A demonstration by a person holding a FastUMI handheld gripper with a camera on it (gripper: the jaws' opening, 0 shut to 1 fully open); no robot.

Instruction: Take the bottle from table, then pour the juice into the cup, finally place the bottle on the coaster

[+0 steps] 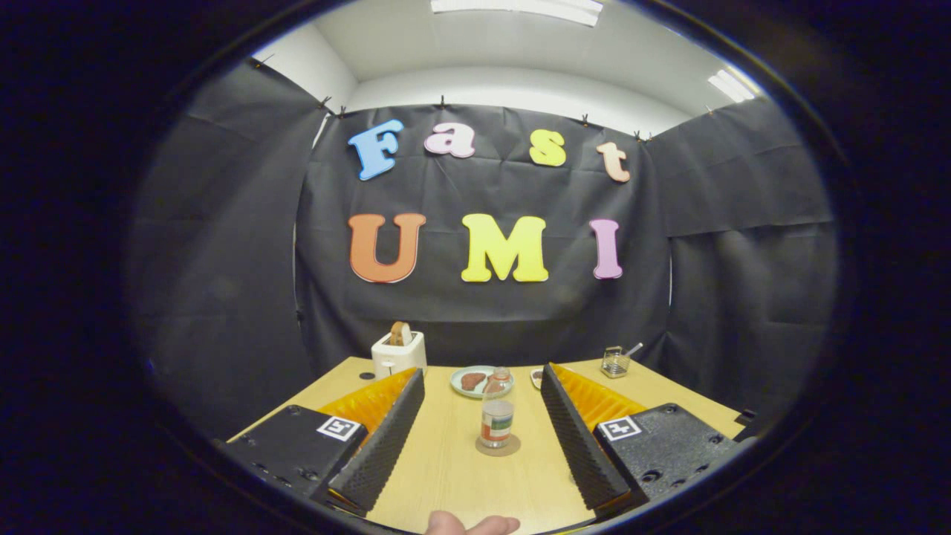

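Note:
A small clear bottle [497, 412] with a banded label and a little liquid in it stands upright on a round coaster [498, 446] on the wooden table [446, 475]. It sits between my two fingers, a bit nearer the right one, touching neither. My gripper [481, 373] is open wide, with nothing held. A small glass cup [615, 362] with a straw or spoon in it stands at the table's far right, beyond the right finger.
A white toaster [399, 353] with a slice in it stands at the far left. A plate [475, 381] with food lies just behind the bottle, and a small dish [536, 377] peeks out by the right fingertip. A person's hand [472, 525] shows at the near edge.

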